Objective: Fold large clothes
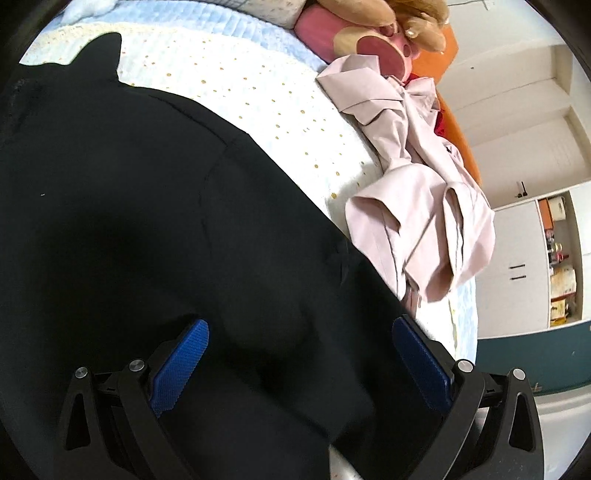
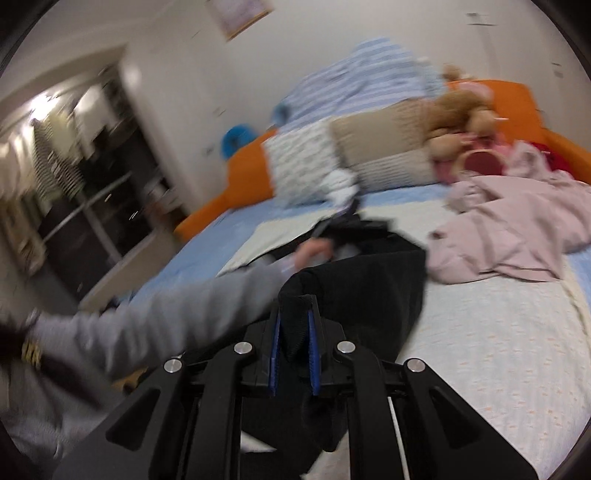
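Your right wrist view is blurring, so small details there are hard to read. The large black soft garment (image 1: 147,221) is lying across the pale dotted bed cover (image 1: 236,81) and is filling most of your left view, hiding its own lower edge. Your left gripper (image 1: 299,363) is hanging spread above it, gripping nothing. Your right gripper (image 2: 294,354) is pinching 1 thick black fold. A crumpled pale pink shirt (image 1: 417,199) is lying beside it.

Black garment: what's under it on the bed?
The black garment lies on a white dotted quilt over a light blue bedspread. Anything beneath its middle is covered; the pink shirt sits beside it.
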`<state>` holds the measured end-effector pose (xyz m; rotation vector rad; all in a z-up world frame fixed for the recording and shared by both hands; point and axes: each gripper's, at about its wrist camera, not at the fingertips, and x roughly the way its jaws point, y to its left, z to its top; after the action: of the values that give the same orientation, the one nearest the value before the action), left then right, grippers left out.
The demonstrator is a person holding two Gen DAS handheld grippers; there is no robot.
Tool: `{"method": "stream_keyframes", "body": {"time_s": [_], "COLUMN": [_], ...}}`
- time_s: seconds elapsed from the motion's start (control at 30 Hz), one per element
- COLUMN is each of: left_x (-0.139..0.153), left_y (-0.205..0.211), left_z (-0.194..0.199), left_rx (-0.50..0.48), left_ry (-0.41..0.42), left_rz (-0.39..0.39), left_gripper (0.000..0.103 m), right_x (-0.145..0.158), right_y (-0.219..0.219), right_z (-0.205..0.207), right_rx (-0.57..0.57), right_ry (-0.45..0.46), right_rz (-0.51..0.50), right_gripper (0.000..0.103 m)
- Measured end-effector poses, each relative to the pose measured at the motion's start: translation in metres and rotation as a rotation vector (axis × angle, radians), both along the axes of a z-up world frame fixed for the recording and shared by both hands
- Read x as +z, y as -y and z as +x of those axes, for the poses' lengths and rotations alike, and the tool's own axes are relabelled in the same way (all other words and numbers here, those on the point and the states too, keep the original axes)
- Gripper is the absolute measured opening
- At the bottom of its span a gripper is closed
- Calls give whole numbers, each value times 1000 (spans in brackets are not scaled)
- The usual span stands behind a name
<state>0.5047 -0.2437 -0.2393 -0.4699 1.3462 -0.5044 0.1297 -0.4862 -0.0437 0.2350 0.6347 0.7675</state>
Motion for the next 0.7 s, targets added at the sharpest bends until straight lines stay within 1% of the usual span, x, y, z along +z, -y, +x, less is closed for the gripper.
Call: {"method": "stream_keyframes", "body": {"time_s": [0.07,0.1,0.17,0.23,0.33,0.4,0.47,0.5,0.53,0.6,0.7], "left_x": [-4,-5,-5,-3,3,9,18,20,22,20,24], "left_y": [1,3,12,16,16,14,14,15,15,18,15], "left_z": [4,6,5,3,-4,-7,-5,-4,-1,4,6], "left_rx": [9,5,-36,-56,-57,-52,-54,-55,-58,-70,-73], "left_ry": [-19,-24,-8,18,61,91,131,134,127,109,115], "left_rz": [-6,6,55,78,86,84,98,103,112,145,197], "left_gripper": [101,101,101,101,101,100,87,77,71,68,71], "right_x": [-9,-16,-29,-45,-63,-68,-70,-70,-68,-63,-58], "right_y": [-25,-40,-67,-88,-105,-109,-109,-107,-106,-105,-98], "right_z": [-7,-12,-19,-21,-23,-23,-22,-22,-22,-24,-29], "right_rx": [82,122,184,249,292,303,309,310,306,299,288], "right_ry": [-20,-29,-54,-99,-147,-164,-175,-177,-173,-159,-142], "right_rz": [-30,-58,-89,-96,-95,-90,-85,-80,-74,-68,-51], "right_gripper": [13,13,13,13,13,13,13,13,13,13,13]}}
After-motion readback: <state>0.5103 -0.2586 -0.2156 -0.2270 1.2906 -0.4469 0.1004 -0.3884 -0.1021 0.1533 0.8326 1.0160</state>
